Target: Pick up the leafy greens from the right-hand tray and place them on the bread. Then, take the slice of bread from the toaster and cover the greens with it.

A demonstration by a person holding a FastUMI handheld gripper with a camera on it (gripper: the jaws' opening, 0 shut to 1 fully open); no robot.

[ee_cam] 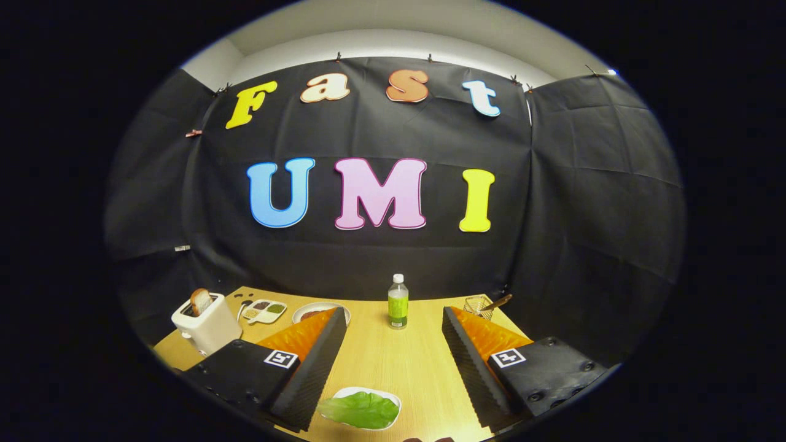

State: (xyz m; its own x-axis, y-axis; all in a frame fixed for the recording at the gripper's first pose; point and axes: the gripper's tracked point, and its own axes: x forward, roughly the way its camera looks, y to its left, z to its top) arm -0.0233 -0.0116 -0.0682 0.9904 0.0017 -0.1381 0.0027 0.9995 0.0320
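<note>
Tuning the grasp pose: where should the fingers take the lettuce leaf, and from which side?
Probably straight down from above, pinching a raised ruffled edge. The lettuce leaf lies flat on its small white tray, low between the open gripper fingers, so a side approach finds nothing to bite.

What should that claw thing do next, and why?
Probably dip down toward the flat green lettuce leaf on its small white tray. The open claw has its black ridged fingers spread wide, and the leaf lies low between them, untouched.
</note>
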